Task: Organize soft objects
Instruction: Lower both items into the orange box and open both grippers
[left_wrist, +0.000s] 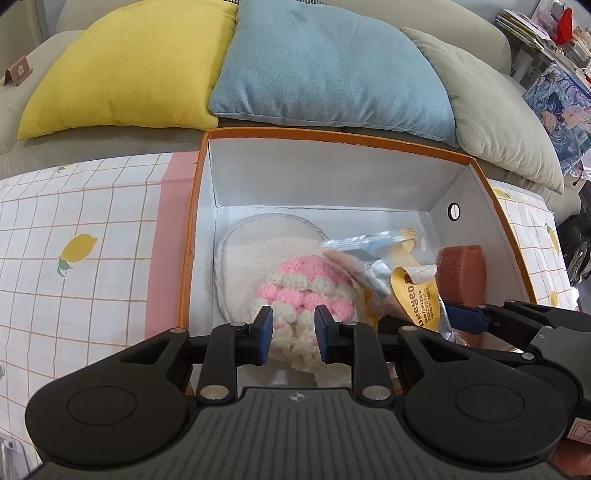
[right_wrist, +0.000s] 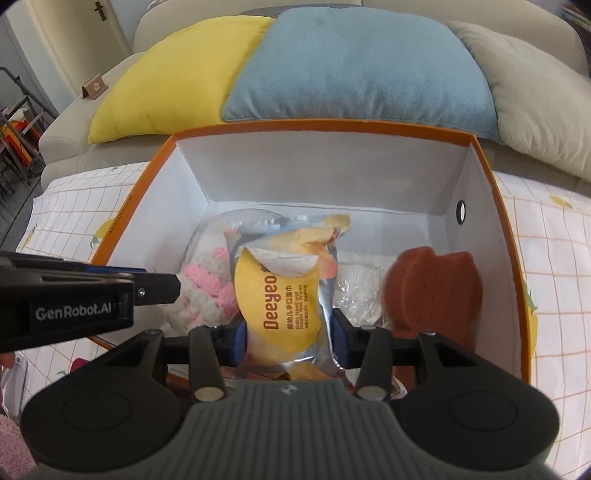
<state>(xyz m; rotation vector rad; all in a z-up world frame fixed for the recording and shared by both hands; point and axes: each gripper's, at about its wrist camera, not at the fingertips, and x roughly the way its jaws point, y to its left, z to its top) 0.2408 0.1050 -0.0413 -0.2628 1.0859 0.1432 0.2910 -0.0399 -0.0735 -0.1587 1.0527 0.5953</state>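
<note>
Evidently both claws hang over the orange-rimmed box, which sits at the far edge of the lemon-print tabletop, to lower soft things in. The left claw flanks the pink-and-white knit piece, jaws narrow; whether they pinch I cannot tell. The right claw brackets the wet-wipes pack, contact likewise unclear. A brown sponge stands by the right wall.

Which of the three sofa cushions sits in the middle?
The blue cushion; the yellow cushion lies to its left and the grey-beige cushion to its right in both views.
</note>
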